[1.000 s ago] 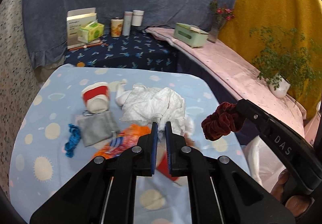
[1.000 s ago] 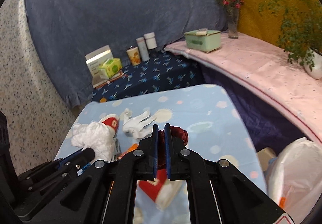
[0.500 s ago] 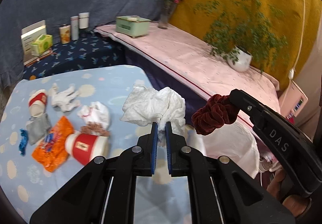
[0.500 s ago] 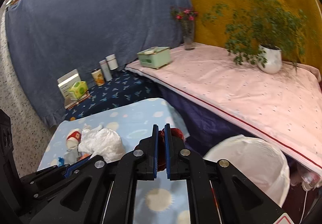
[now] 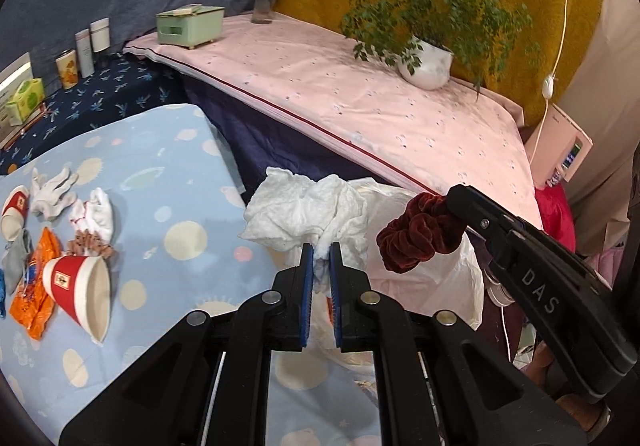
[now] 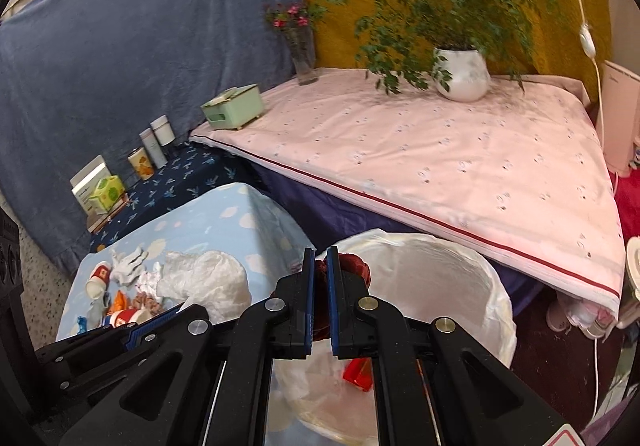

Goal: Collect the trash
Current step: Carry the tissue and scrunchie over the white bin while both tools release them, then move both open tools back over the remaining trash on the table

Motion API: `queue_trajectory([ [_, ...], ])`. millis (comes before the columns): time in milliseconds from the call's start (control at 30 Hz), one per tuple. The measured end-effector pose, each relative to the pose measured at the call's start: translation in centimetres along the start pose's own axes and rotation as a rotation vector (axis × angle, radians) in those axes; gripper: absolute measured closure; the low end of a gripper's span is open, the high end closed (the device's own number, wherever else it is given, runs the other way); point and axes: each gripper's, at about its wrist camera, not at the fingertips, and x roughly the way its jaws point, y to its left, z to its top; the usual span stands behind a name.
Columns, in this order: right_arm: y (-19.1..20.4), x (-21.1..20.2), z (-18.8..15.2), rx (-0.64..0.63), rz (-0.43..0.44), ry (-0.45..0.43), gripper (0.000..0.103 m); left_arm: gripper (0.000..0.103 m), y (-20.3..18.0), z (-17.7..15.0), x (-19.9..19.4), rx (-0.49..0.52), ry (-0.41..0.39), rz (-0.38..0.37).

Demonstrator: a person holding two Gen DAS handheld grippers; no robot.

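Note:
My left gripper (image 5: 320, 252) is shut on a crumpled white tissue wad (image 5: 304, 209), held at the right edge of the blue table (image 5: 180, 173). My right gripper (image 6: 319, 258) is shut on a dark red velvet scrunchie (image 6: 356, 266), which also shows in the left wrist view as the scrunchie (image 5: 416, 234). Both hang above the near-left rim of a bin lined with a white bag (image 6: 460, 286). A red scrap (image 6: 358, 374) lies inside the bin. On the table lie a tipped red paper cup (image 5: 76, 286), an orange wrapper (image 5: 34, 290) and white gloves (image 5: 54, 189).
A pink-covered bed (image 6: 440, 157) runs behind the bin, bearing a potted plant (image 6: 460, 73), a flower vase (image 6: 304, 57) and a green box (image 6: 234, 111). Jars and boxes (image 6: 148, 153) stand on a dark blue shelf. A white cord (image 5: 552, 85) hangs at right.
Both grippers have swung right from over the table to the bin, carrying the tissue wad and the scrunchie. The table litter has slid to the left of both views.

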Motion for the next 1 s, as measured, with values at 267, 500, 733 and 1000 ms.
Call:
queue_trajectory([
  [267, -2.4, -0.3, -0.3, 0.038, -0.033, -0.006, 0.089, 0.066, -1.7, 0.0, 0.9, 0.004, -0.013, 0.002],
  [500, -2.7, -0.9, -0.6, 0.055, -0.037, -0.012, 0.074, 0.052, -1.0, 0.0, 0.2, -0.016, -0.035, 0.035],
  [733, -1.2, -1.1, -0.8, 0.027, -0.023, -0.008, 0.069, 0.052, 0.9, -0.6, -0.8, -0.047, -0.046, 0.064],
  [1000, 1.9, -1.2, -1.4, -0.027, -0.002, -0.001, 0.064, 0.052, 4.0, -1.1, -2.4, -0.096, -0.067, 0.097],
])
